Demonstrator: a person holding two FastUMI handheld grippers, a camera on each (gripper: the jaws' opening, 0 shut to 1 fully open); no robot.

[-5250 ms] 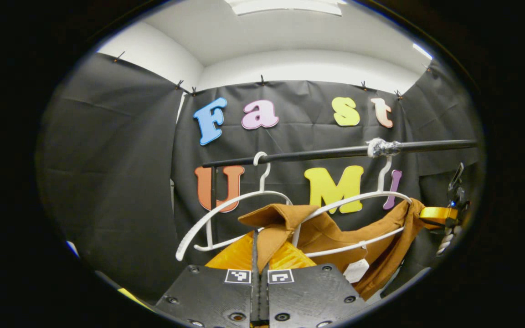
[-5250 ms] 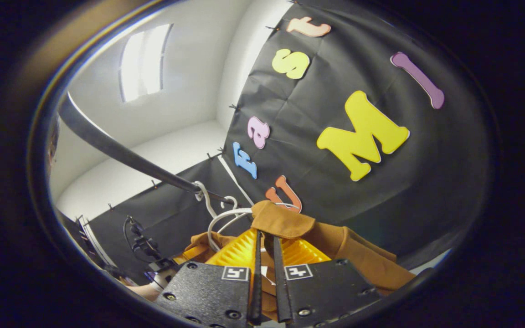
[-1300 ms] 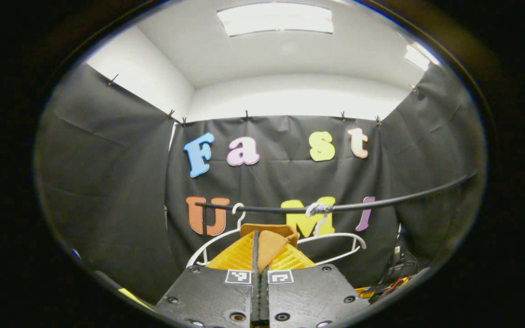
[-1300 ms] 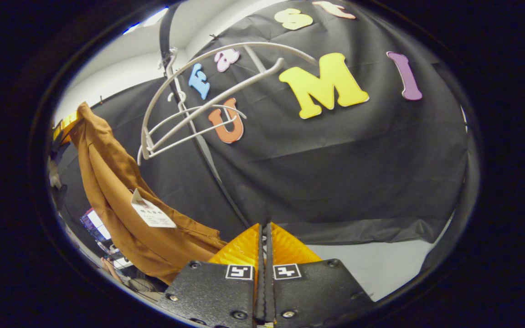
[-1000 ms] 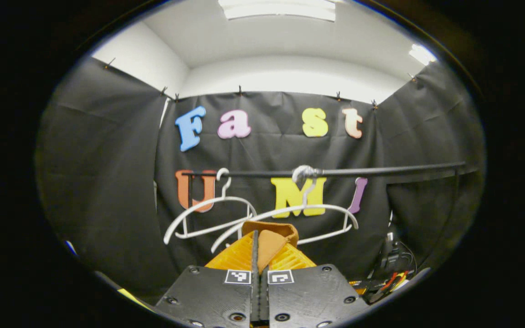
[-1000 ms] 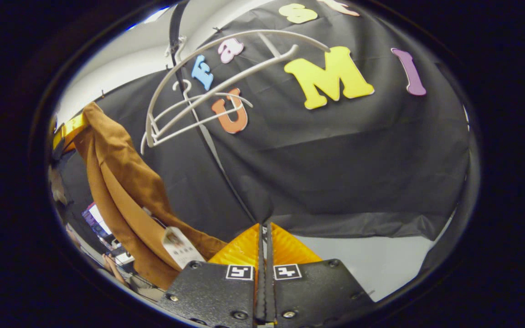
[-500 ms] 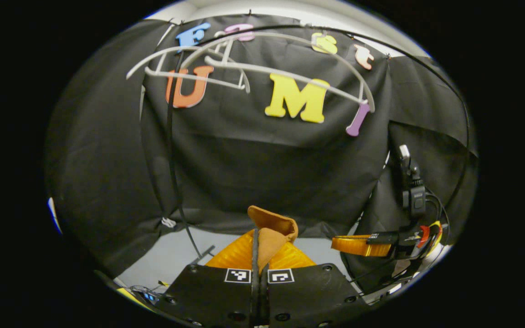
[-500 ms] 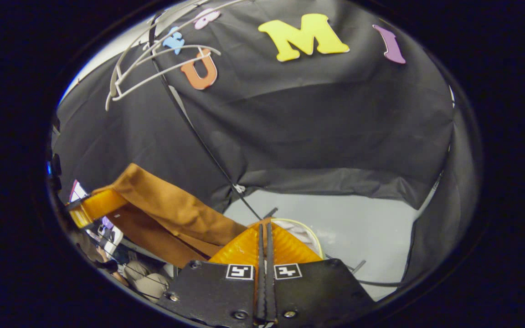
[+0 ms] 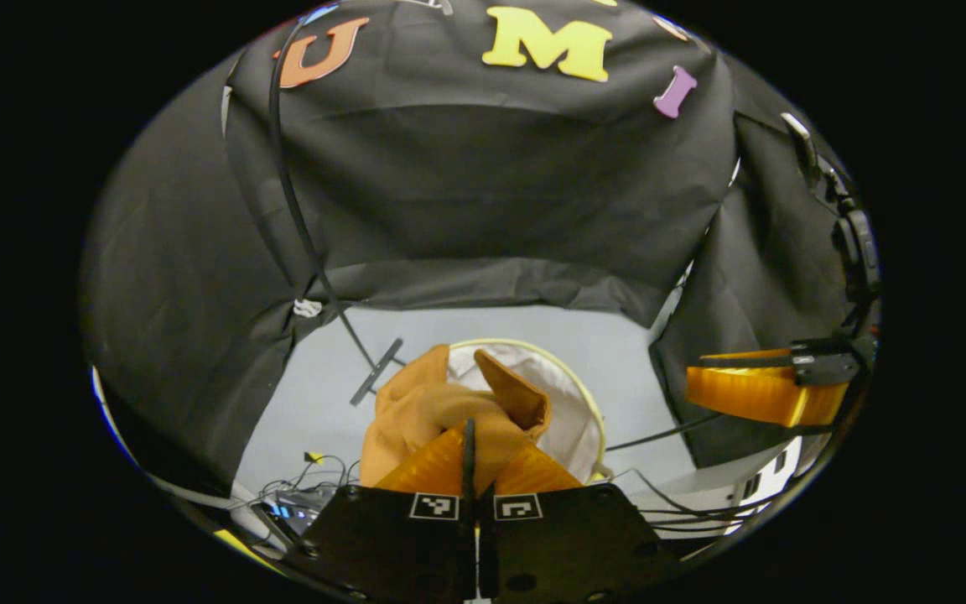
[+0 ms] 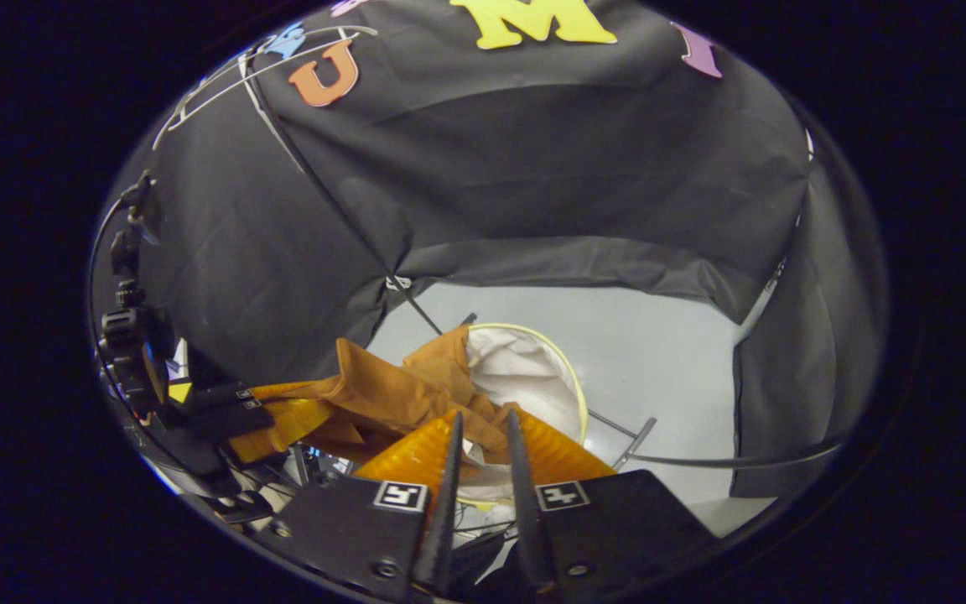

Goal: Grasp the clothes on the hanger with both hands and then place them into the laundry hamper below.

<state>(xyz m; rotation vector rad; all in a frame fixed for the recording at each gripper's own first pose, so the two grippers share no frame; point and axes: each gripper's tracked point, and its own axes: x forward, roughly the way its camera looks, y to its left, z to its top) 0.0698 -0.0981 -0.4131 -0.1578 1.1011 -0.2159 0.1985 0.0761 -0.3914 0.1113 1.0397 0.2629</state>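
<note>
One brown garment (image 9: 441, 411) is draped over the near-left rim of the single white hamper (image 9: 571, 403), just beyond and below both grippers. The left gripper (image 9: 468, 449) is seen clamped on a fold of it. The right gripper (image 10: 479, 436) is parted slightly, cloth lying between its fingers; whether it is gripped cannot be told.

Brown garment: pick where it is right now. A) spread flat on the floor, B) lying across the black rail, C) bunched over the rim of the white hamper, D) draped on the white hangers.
C: the brown garment is bunched over the near rim of the white hamper, with the left gripper shut on it.
</note>
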